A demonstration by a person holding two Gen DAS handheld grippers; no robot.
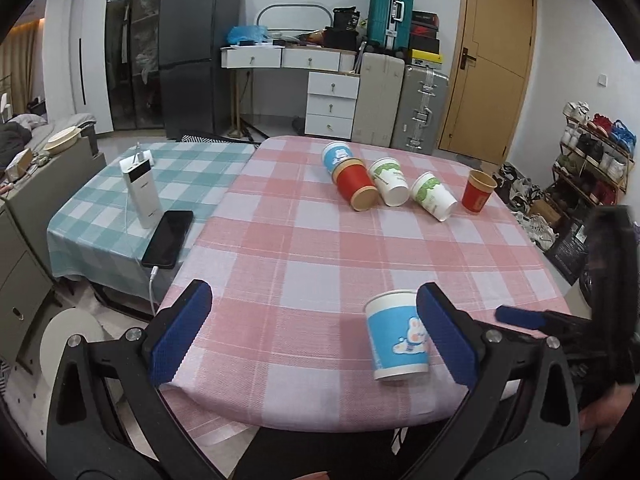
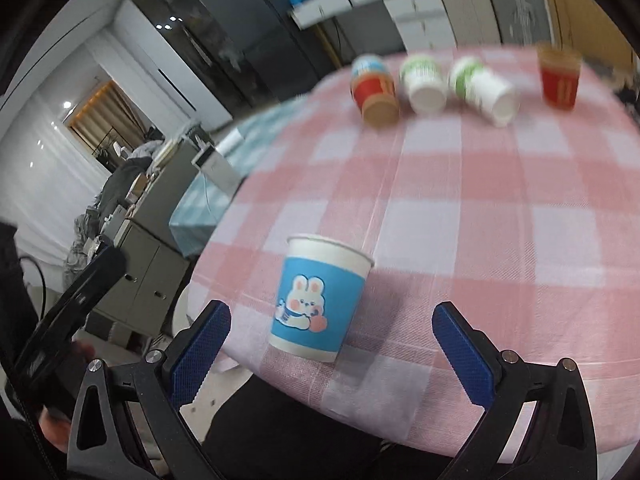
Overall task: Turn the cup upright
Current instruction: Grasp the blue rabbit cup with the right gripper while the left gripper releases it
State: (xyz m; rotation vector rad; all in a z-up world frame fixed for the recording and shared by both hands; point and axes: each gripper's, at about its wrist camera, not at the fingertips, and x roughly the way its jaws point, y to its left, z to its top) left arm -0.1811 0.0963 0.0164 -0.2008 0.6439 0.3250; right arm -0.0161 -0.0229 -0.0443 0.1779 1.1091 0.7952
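A white paper cup with a blue bunny band stands upright near the front edge of the pink checked table. My left gripper is open and empty, its right finger beside the cup. My right gripper is open and empty, with the cup just beyond and between its fingers, apart from both. At the far side lie a blue bunny cup, a red cup and two green-printed white cups, all on their sides. Another red cup stands upright at the far right.
A lower table with teal checked cloth adjoins on the left, holding a white power bank and a black phone. A shoe rack stands right. The right wrist view is motion-blurred.
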